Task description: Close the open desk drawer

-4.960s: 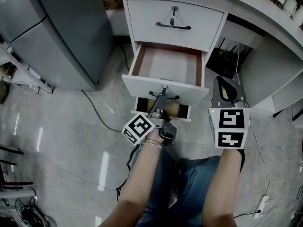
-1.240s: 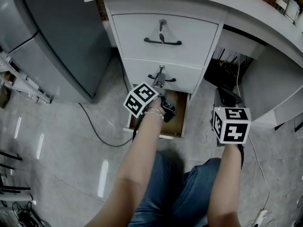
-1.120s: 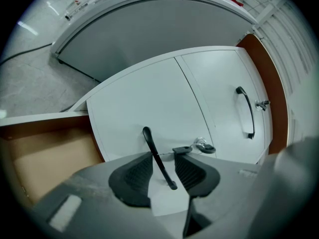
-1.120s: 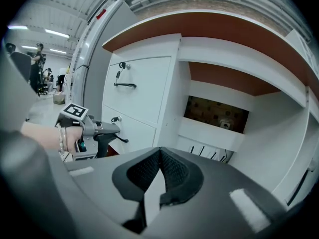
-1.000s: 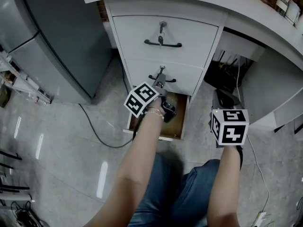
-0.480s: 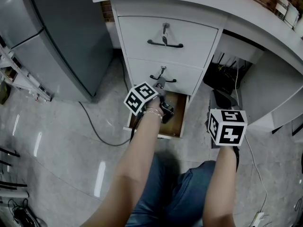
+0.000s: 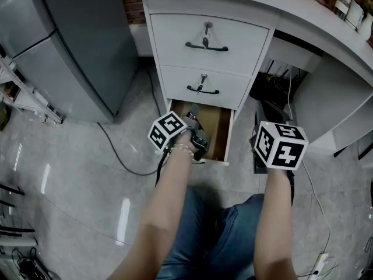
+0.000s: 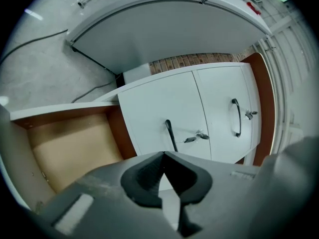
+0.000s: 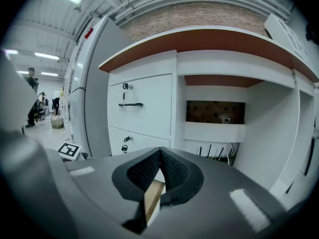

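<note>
The white desk [image 7: 262,4] has three drawers. The top drawer [image 7: 233,37] and the middle drawer [image 7: 230,89] are closed; keys hang by their black handles. The bottom drawer [image 7: 210,127] stands pulled out, its wooden inside [image 8: 75,148] bare. My left gripper [image 7: 193,114] hovers over that drawer's near-left part; its jaws [image 8: 163,154] have just closed with nothing between them. The middle drawer's handle [image 8: 171,136] lies ahead of it, apart. My right gripper [image 7: 263,121] hangs right of the drawer, shut and empty [image 9: 160,152], facing the desk front.
A tall grey cabinet [image 7: 70,45] stands left of the desk, a metal rack [image 7: 23,92] beyond it. A black cable [image 7: 125,156] runs over the glossy floor. The knee space [image 7: 285,80] to the right holds cables and dark boxes. My knees in jeans [image 7: 227,238] are below.
The middle drawer, open five seconds ago, is closed. My left gripper has drawn back from its handle, sunk over the bottom drawer and shut its jaws. The right gripper rose slightly.
</note>
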Demonstrator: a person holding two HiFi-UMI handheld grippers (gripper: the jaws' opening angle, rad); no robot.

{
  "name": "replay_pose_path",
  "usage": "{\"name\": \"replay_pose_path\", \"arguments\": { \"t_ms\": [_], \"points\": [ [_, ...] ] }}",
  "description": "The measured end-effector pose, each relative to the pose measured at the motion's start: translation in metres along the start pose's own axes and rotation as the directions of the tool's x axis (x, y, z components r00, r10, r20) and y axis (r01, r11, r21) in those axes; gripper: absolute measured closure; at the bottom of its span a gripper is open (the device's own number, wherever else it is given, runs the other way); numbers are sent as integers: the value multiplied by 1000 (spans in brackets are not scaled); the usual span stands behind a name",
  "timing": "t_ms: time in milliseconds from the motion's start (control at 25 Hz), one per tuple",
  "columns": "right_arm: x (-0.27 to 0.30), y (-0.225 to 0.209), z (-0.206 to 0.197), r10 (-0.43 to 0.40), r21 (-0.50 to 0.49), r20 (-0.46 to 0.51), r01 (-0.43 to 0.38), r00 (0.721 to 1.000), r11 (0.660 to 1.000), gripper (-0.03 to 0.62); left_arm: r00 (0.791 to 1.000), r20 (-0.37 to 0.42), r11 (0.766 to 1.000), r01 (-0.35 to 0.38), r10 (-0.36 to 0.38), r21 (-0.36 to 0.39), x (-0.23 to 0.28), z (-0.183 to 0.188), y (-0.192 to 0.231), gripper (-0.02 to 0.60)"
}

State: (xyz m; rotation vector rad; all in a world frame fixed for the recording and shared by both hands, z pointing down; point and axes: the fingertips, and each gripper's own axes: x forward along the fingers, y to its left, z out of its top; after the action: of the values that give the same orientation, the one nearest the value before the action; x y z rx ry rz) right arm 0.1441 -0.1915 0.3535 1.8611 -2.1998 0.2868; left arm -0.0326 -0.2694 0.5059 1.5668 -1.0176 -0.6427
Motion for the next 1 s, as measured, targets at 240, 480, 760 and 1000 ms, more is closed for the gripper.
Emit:
{"name": "replay_pose_path", "arguments": {
  "t_ms": [240, 480, 760, 1000],
  "points": [
    [-18, -2, -4, 12, 144, -18, -10, 1000, 990, 595, 995, -94, 986, 55, -41, 159, -28, -3, -2, 581],
    [-35, 10, 17, 76, 253, 59, -89, 995, 963, 595, 986, -147, 975, 101, -72, 197, -59, -5, 3, 581],
    [-37, 27, -47, 108, -89, -123, -120, 986, 989, 595, 966, -241, 957, 154, -93, 247, -87, -27, 11, 581],
    [-34, 27, -127, 108, 32, -218, -103, 970, 994, 595, 932, -354, 911, 213, -80, 354, -109, -54, 27, 581]
  ]
}}
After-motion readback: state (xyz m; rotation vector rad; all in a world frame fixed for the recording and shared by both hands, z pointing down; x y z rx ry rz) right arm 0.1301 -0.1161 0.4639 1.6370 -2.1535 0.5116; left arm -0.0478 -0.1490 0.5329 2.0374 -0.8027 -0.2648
